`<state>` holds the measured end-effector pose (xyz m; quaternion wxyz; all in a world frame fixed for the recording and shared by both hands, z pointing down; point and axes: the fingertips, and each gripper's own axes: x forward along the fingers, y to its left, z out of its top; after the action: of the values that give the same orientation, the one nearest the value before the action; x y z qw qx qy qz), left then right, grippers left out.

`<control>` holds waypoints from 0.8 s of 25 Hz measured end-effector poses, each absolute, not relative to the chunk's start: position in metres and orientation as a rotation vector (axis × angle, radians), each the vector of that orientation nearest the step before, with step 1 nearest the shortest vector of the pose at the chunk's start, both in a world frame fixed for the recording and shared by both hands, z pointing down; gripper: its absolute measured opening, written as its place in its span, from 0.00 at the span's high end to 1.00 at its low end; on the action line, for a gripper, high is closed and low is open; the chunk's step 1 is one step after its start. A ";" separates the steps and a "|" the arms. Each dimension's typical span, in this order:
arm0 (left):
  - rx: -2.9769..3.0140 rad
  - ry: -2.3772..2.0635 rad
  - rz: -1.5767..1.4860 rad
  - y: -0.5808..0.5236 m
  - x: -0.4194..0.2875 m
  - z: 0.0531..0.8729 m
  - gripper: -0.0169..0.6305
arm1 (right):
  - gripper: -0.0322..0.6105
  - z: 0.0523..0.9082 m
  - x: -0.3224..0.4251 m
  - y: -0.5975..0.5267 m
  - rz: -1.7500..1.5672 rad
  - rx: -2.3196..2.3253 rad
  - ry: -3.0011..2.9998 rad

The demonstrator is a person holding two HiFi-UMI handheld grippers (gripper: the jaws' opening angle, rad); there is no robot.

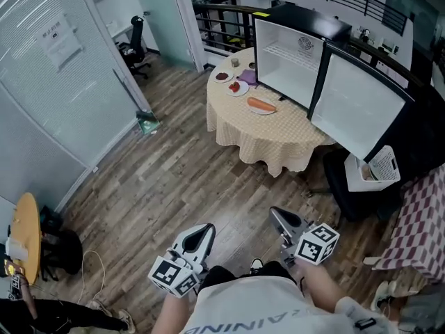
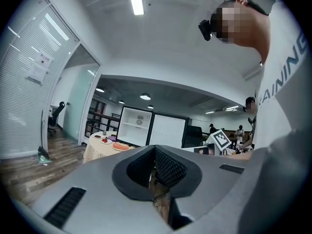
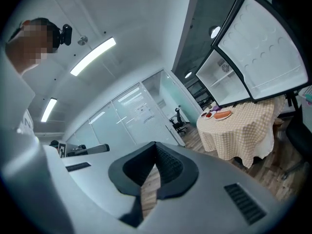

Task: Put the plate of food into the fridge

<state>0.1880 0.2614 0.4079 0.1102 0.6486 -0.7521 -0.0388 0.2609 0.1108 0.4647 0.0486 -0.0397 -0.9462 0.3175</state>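
A white plate with a long orange piece of food (image 1: pixel 261 105) lies on the round table with a checked cloth (image 1: pixel 268 139), far ahead of me. Just behind it stands the fridge (image 1: pixel 288 60), its inside white and bare, its door (image 1: pixel 358 104) swung wide to the right. Both grippers are held low near my body, far from the table. The left gripper (image 1: pixel 207 228) and the right gripper (image 1: pixel 276 213) are shut with nothing in them. The plate (image 2: pixel 120 146) and fridge (image 2: pixel 137 126) show small in the left gripper view, and the plate (image 3: pixel 223 114) again in the right gripper view.
Two smaller plates (image 1: pixel 237 88) and a purple item (image 1: pixel 248 76) share the table. A black chair (image 1: pixel 350 186) and a white basket (image 1: pixel 381 165) stand below the fridge door. A broom (image 1: pixel 141 113) leans by the glass wall at left. A red checked cloth (image 1: pixel 417 221) is at right.
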 end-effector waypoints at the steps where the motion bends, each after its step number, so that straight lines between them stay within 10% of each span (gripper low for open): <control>1: 1.904 -2.206 -0.115 0.256 0.185 0.409 0.96 | 0.92 0.468 0.259 0.107 0.959 -0.111 -2.874; 20: 2.027 -2.082 -0.160 0.165 0.015 0.419 0.96 | 0.92 0.473 0.099 0.036 0.967 0.022 -2.857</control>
<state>0.0150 0.1647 0.4194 0.1154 0.6917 -0.7108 -0.0546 0.0994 0.0357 0.4732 0.0625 0.0072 -0.9453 0.3201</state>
